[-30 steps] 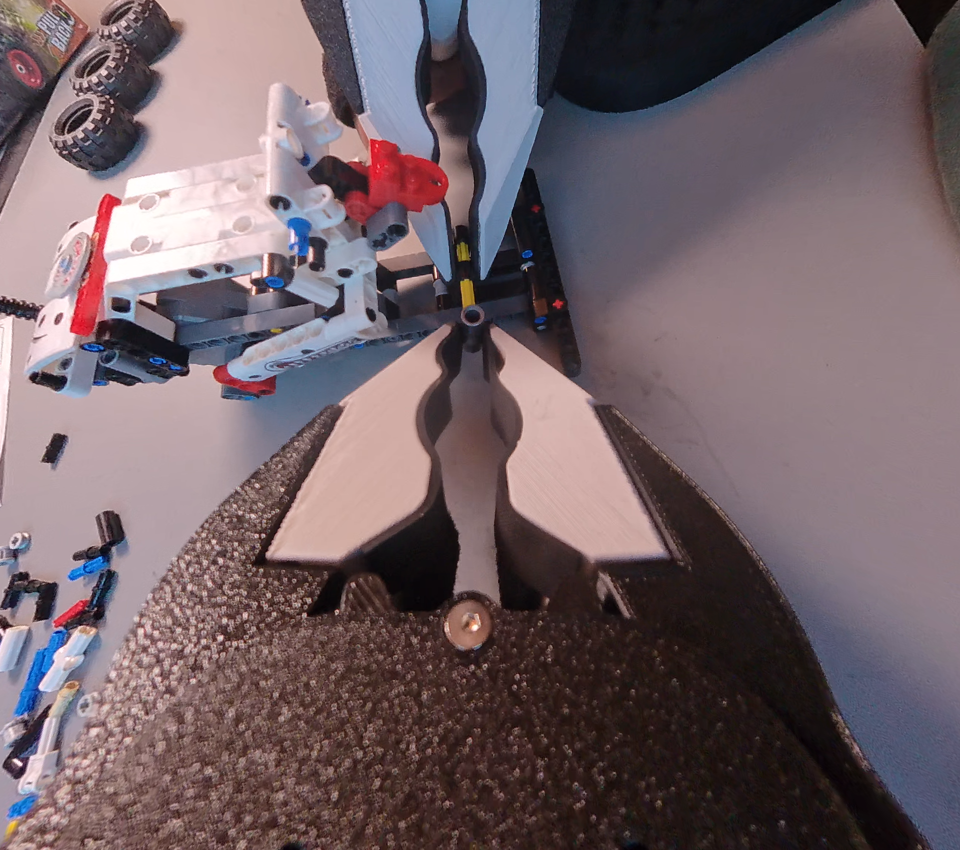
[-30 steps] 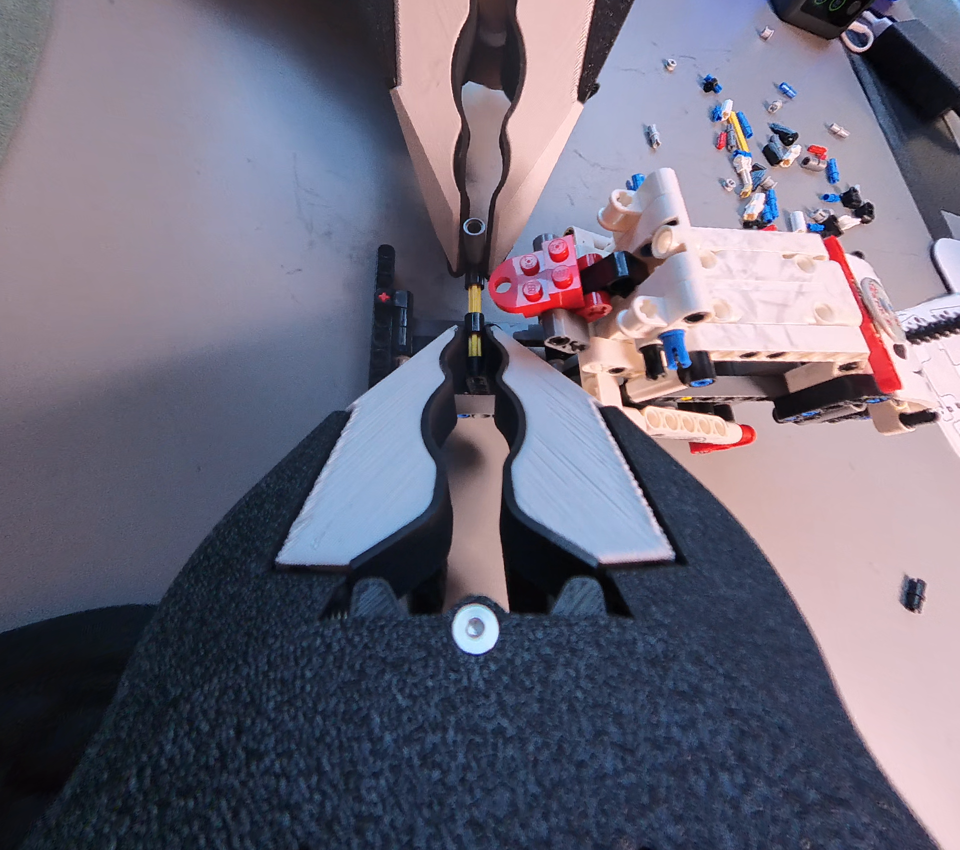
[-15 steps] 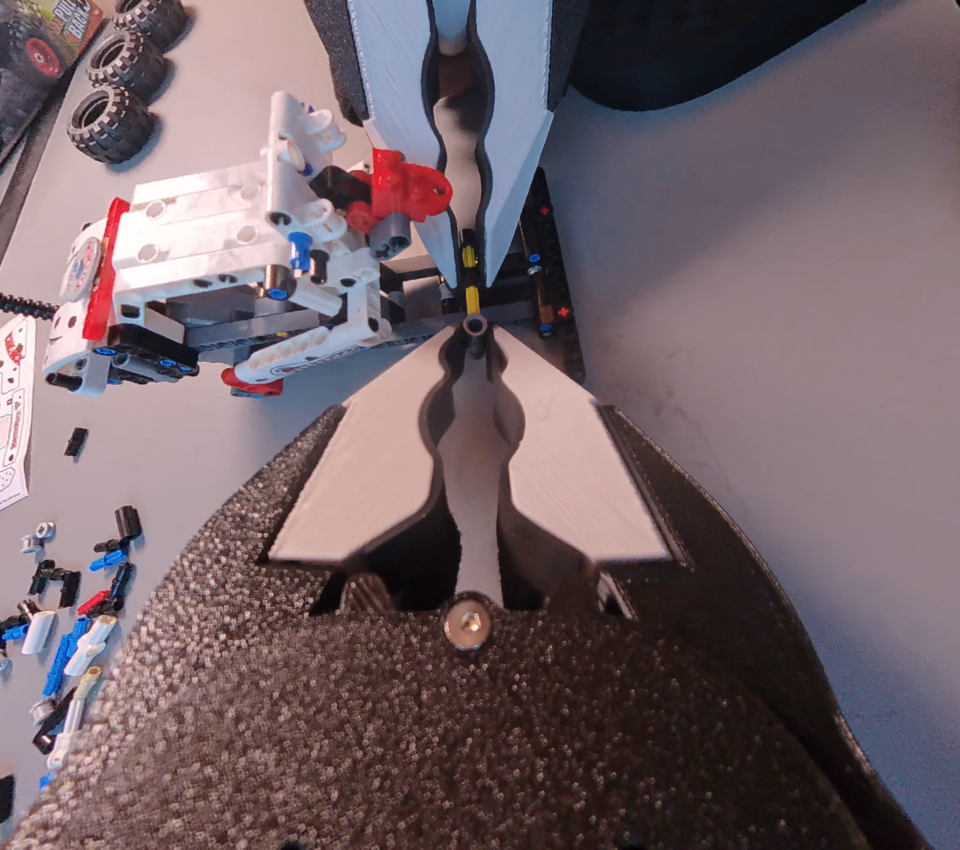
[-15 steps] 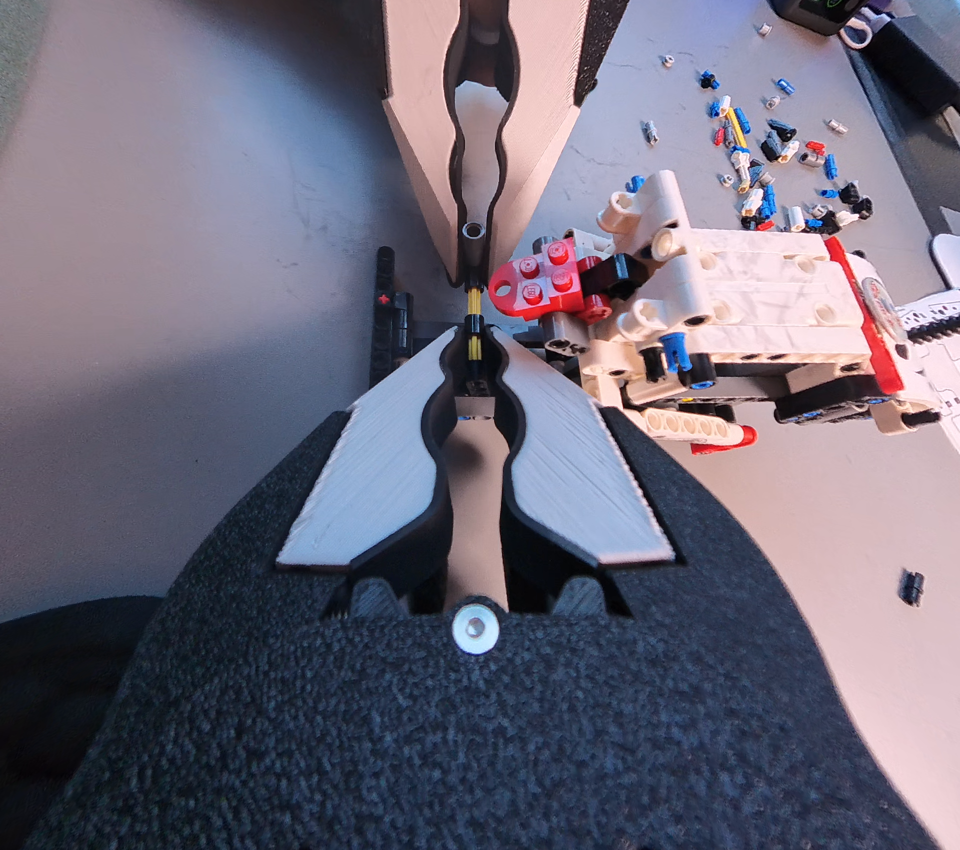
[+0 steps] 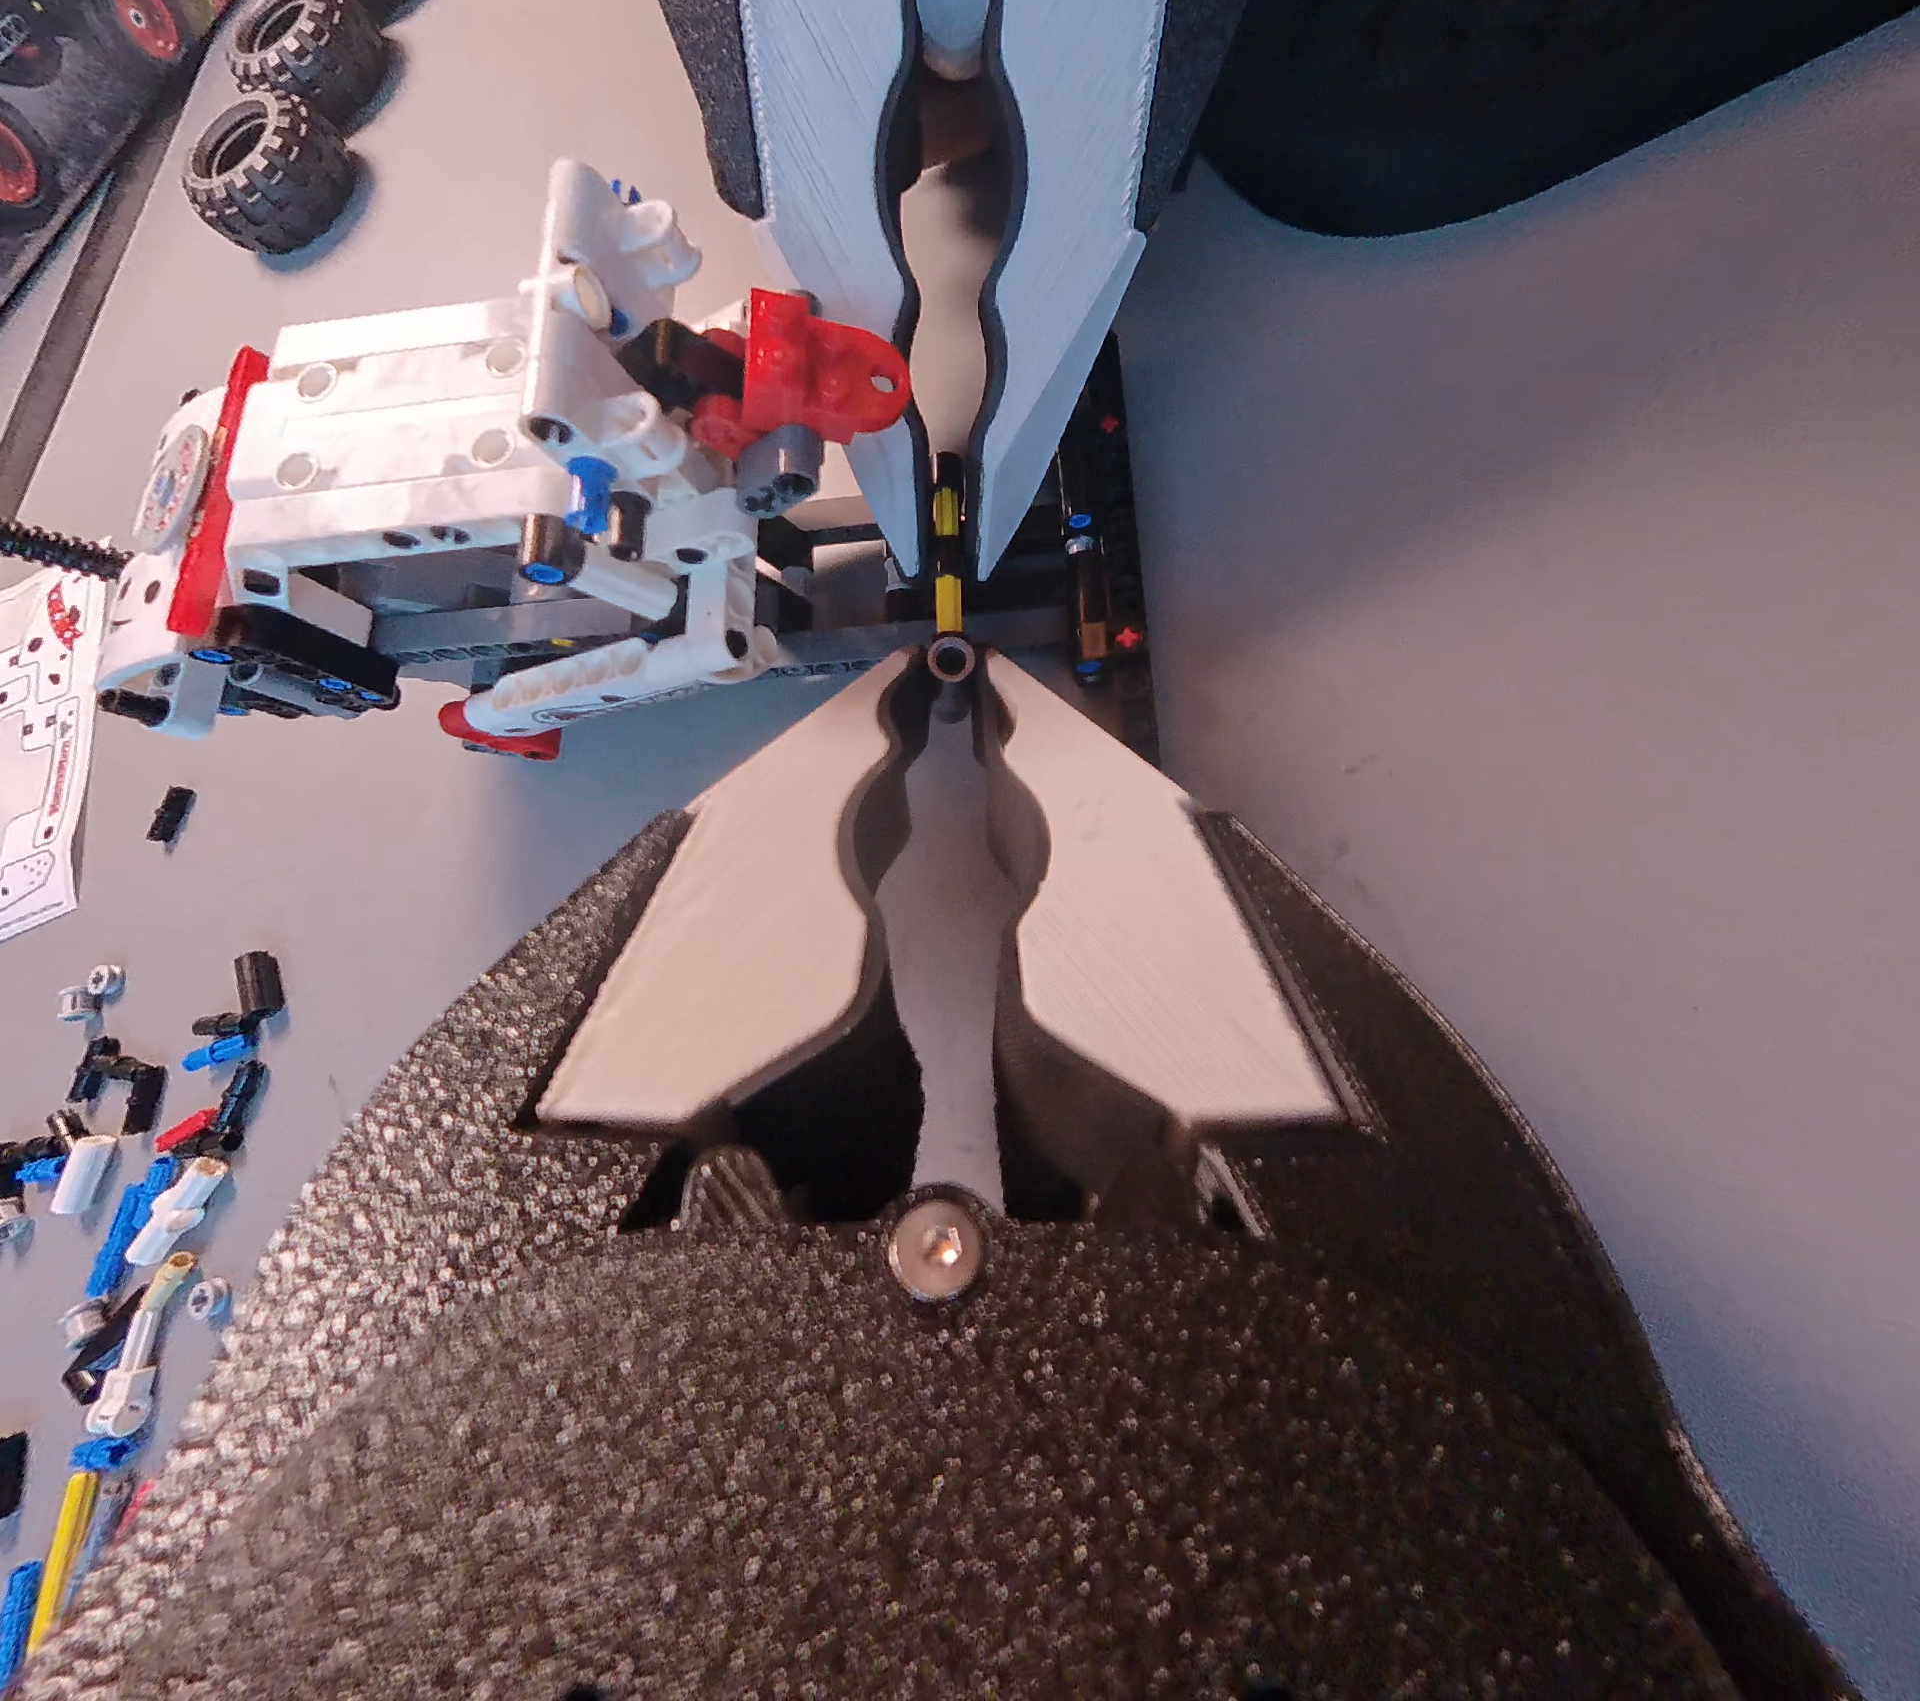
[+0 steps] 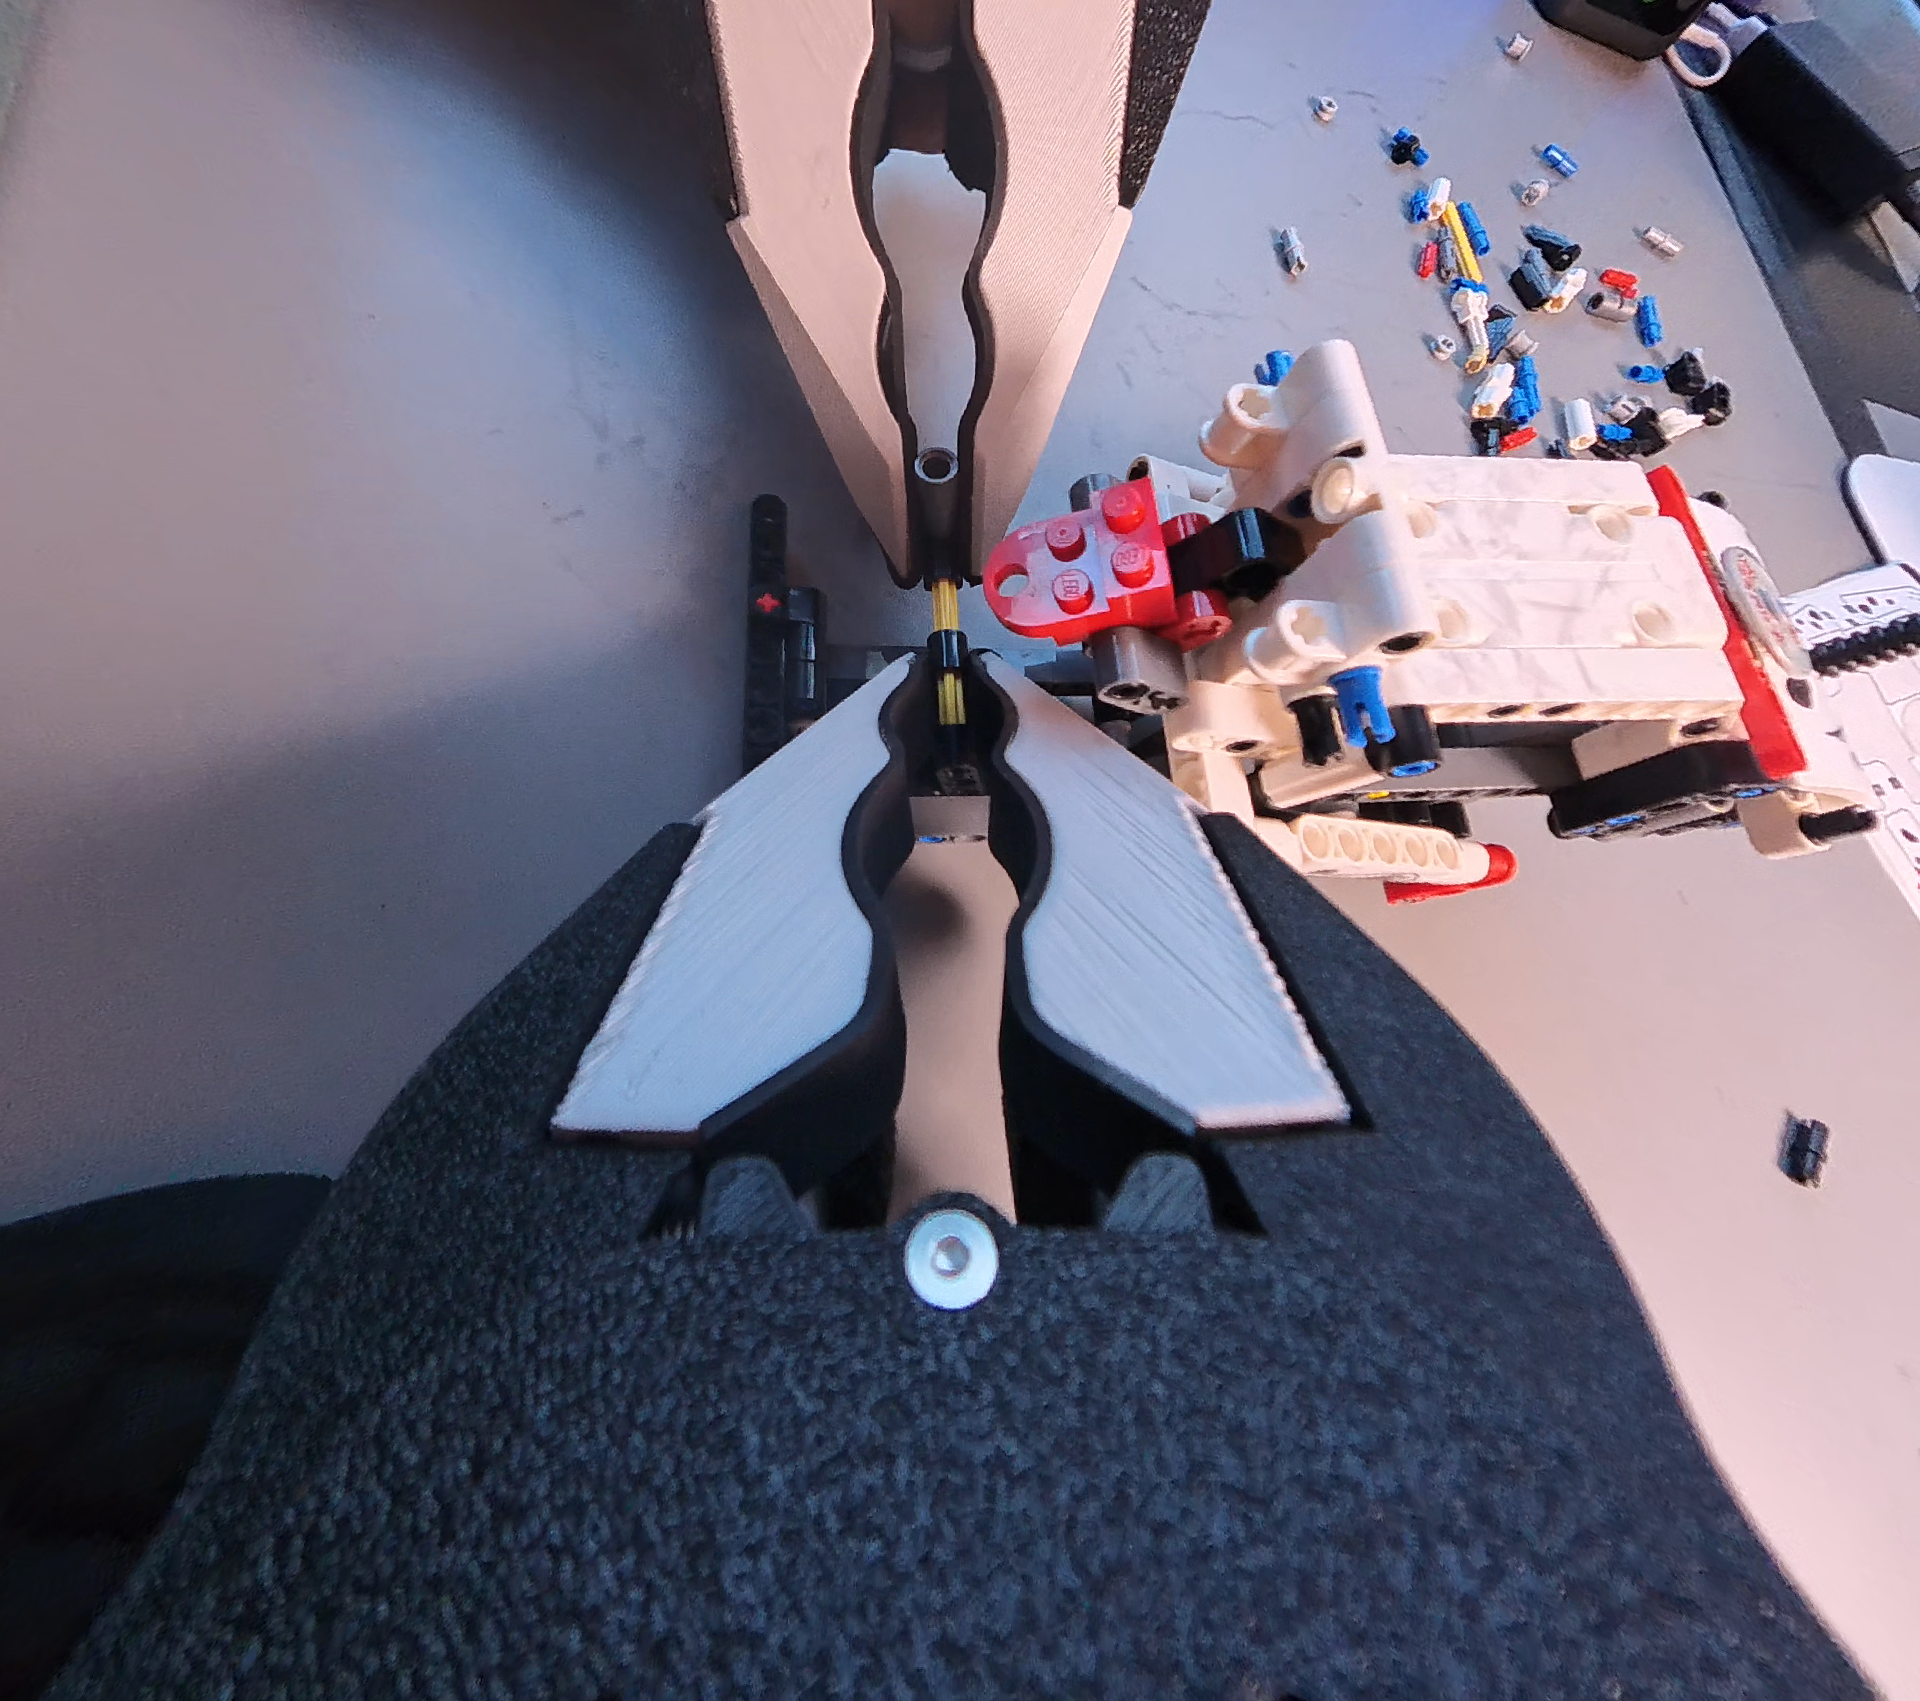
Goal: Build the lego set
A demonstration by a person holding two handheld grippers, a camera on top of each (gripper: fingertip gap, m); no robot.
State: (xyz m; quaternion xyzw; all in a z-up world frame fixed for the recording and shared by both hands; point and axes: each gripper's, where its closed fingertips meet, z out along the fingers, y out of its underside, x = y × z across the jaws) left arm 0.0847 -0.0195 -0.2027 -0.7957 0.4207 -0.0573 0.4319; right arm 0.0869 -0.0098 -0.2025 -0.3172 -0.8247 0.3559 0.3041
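The yellow axle (image 5: 945, 513) sticks out of the back of the white truck model (image 5: 416, 498) on the grey table (image 5: 1507, 612). The left gripper (image 5: 950, 683) is pinched tight on a small grey bush (image 5: 951, 659) at the axle's tip. The right gripper (image 6: 943, 695) squeezes the axle's other end. A crooked push could bend the axle or pop the bush free. The gripper fingers hide where the axle joins the frame.
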